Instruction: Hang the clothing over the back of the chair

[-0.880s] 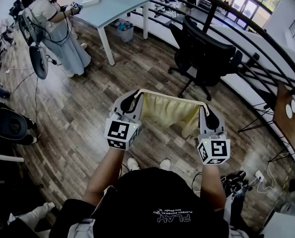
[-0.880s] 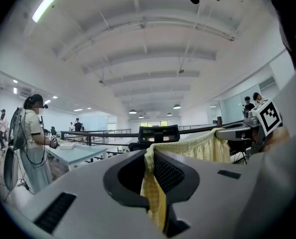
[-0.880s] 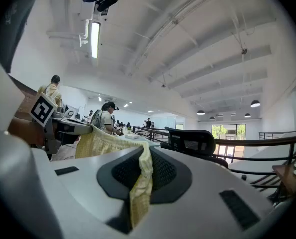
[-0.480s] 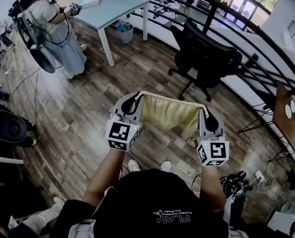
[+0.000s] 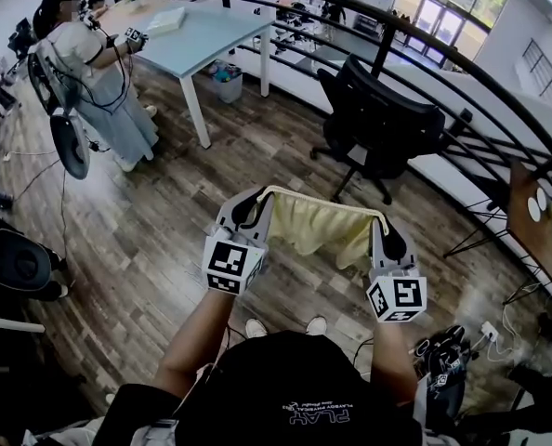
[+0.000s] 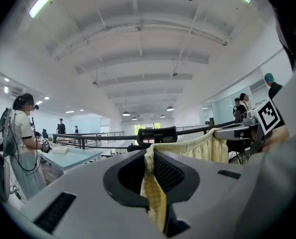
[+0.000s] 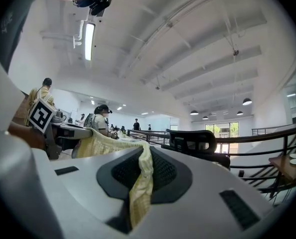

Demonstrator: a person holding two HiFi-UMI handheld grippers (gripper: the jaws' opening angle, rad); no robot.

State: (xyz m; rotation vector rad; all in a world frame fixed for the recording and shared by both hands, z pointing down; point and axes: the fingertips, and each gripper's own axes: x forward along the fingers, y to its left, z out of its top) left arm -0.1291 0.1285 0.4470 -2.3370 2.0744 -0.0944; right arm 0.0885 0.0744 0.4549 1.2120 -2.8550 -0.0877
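A pale yellow garment (image 5: 324, 223) hangs stretched between my two grippers in the head view. My left gripper (image 5: 261, 197) is shut on its left top corner, and the cloth (image 6: 153, 193) runs pinched between the jaws. At the other corner my right gripper (image 5: 384, 221) is shut on the cloth (image 7: 140, 183) too. The black office chair (image 5: 380, 124) stands ahead and a little to the right, its backrest (image 6: 157, 134) showing past the jaws in the left gripper view and its backrest (image 7: 193, 141) likewise in the right gripper view. The garment is clear of the chair.
A curved black railing (image 5: 462, 54) runs behind the chair. A light blue table (image 5: 197, 31) stands at the back left, with a person (image 5: 95, 72) beside it. A black seat (image 5: 16, 258) is at the far left, cables and a power strip (image 5: 485, 331) at the lower right.
The view has shifted a little, so the chair now lies slightly closer. Both grippers still hold the garment stretched between them.
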